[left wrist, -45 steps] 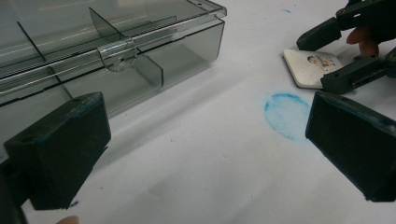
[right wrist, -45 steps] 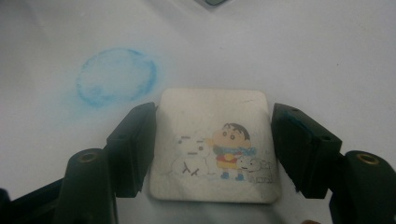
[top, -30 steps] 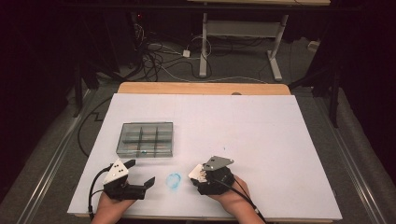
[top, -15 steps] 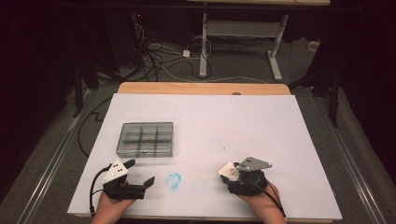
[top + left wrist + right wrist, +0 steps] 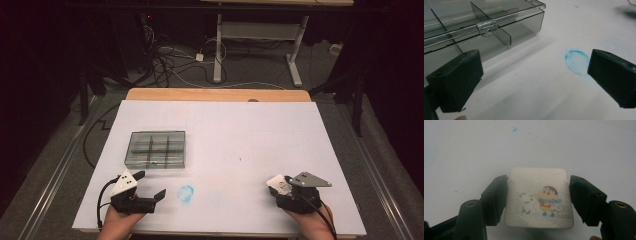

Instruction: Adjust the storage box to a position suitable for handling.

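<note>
Dark room with cables on the floor up top, and a big white table point(image 5: 225, 130) taking up the middle of the high view. Left gripper point(image 5: 150, 187) sits low left of the frame, same spot as a second ago, jaws wide apart with nothing in them. Smoky clear compartment box point(image 5: 156, 149) is just above it, blue smudge point(image 5: 186, 194) to its right. Right gripper point(image 5: 280, 187) is now at the lower right; a second ago it was right beside the smudge, so it's slid well off to the right with its load.

Left gripper view: box point(image 5: 481, 27) fills the upper left, lid shut with its latch facing the camera, smudge point(image 5: 577, 61) right of centre between the wide jaws.

Right gripper view: a small square card point(image 5: 539, 197) with a cartoon kid on it sits between the two jaws, which hug its left and right edges, so it's held.

My read: the card got carried away from the box, so stowing it isn't happening yet, maybe the lid needs opening first.
</note>
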Tool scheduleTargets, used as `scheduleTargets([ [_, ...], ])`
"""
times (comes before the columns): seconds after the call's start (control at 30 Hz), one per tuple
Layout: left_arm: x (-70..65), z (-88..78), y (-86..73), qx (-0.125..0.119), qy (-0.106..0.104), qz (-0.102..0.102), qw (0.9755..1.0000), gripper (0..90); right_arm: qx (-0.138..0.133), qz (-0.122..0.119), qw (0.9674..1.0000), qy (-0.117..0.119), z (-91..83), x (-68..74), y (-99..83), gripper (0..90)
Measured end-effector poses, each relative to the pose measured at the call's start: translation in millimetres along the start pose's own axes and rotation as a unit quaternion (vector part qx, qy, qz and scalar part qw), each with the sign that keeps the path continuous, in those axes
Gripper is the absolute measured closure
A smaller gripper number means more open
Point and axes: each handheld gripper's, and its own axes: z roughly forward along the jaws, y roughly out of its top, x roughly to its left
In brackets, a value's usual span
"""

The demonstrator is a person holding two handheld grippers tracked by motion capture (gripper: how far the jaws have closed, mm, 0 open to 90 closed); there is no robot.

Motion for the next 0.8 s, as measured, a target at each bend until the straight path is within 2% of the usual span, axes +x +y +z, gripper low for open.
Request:
scheduleTargets([
  [0.07,0.2,0.4,0.1,0.000,-0.001,-0.002,1.0000,0.0,0.002,0.009,0.9999,-0.010,-4.4,-6.5,-4.4,33.9],
  [0.2,1.2,1.0,0.7,0.004,-0.005,-0.006,1.0000,0.0,0.004,0.020,0.9997,-0.015,-7.7,-13.0,-10.8,33.9],
  [0.43,0.6,-0.2,-0.1,-0.002,-0.002,-0.005,1.0000,0.0,0.013,0.017,0.9997,-0.015,-2.5,-11.9,-10.6,33.9],
  [0.5,0.7,0.2,0.0,-0.002,-0.003,-0.005,1.0000,0.0,0.014,0.014,0.9998,-0.009,-0.2,-10.5,-10.5,33.9],
  [0.6,0.7,1.0,0.4,0.001,-0.005,-0.004,1.0000,0.0,0.026,0.009,0.9996,-0.007,3.7,-8.2,-11.9,33.8],
  [0.8,0.7,1.1,0.4,0.003,-0.008,-0.001,1.0000,0.0,0.036,0.015,0.9992,-0.005,7.8,-8.8,-14.4,33.7],
])
